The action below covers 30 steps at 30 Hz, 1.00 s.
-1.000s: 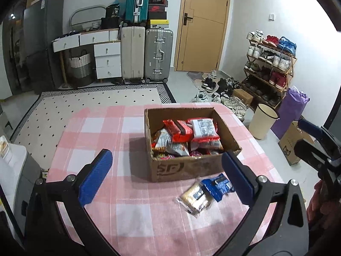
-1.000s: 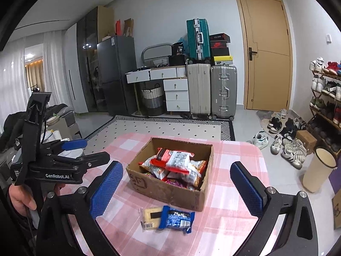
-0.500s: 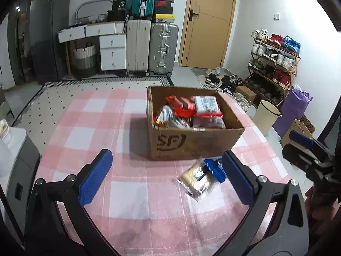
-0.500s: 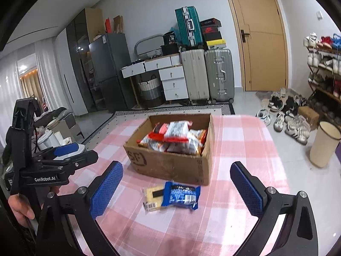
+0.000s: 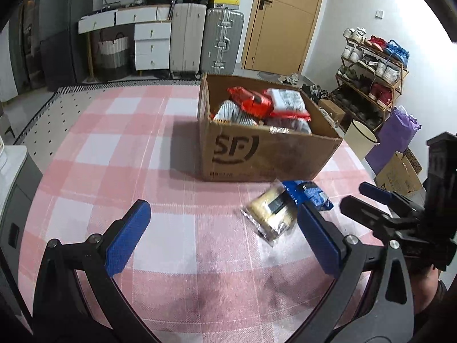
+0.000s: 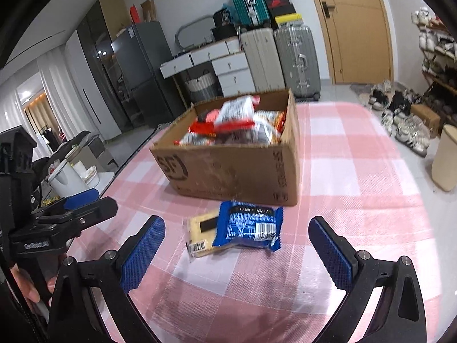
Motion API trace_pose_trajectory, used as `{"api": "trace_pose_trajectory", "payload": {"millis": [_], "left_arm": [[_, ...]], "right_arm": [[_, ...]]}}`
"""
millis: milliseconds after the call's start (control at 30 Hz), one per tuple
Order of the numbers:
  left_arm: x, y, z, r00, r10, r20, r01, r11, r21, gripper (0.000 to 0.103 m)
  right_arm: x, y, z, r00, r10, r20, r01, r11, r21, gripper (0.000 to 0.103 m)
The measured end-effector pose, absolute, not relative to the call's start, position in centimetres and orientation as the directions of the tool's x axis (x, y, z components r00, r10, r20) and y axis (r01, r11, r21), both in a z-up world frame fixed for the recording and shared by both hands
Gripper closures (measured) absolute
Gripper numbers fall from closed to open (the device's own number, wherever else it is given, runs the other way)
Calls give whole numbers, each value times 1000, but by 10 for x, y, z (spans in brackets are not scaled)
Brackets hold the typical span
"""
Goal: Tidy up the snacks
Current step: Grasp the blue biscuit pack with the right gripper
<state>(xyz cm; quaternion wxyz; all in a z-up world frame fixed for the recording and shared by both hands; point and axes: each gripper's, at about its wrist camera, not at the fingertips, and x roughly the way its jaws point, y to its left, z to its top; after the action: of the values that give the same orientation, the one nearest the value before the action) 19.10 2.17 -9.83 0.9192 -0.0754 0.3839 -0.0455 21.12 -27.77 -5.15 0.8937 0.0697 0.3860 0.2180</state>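
Note:
An open cardboard box with several snack packs inside stands on the pink checked tablecloth. In front of it lie a blue snack pack and, partly under it, a yellow snack pack. My left gripper is open and empty, low over the cloth, left of the two packs. My right gripper is open and empty, just short of the blue pack, which lies between its fingers' lines.
The right gripper shows at the right edge of the left wrist view; the left one shows at the left of the right wrist view. Suitcases, a shoe rack and a bin stand beyond the table.
Both grippers have come down and forward toward the table. The box and the two loose packs now look nearer and larger. Both grippers stay open.

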Motion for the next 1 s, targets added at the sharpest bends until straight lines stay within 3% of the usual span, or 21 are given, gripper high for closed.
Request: {"api": "trace_pose_trajectory", "payload": {"millis": [833, 933, 1000], "left_arm": [[203, 30, -139, 637, -142, -758, 3, 983, -182, 1], [203, 30, -141, 631, -139, -763, -1, 984, -180, 1], [203, 30, -141, 629, -136, -765, -2, 984, -177, 1]], "right_arm": [[273, -252, -114, 531, 443, -723, -269, 897, 352, 2], [272, -251, -117, 523, 450, -723, -273, 893, 359, 10], [273, -250, -121, 512, 451, -731, -274, 892, 359, 21]]}}
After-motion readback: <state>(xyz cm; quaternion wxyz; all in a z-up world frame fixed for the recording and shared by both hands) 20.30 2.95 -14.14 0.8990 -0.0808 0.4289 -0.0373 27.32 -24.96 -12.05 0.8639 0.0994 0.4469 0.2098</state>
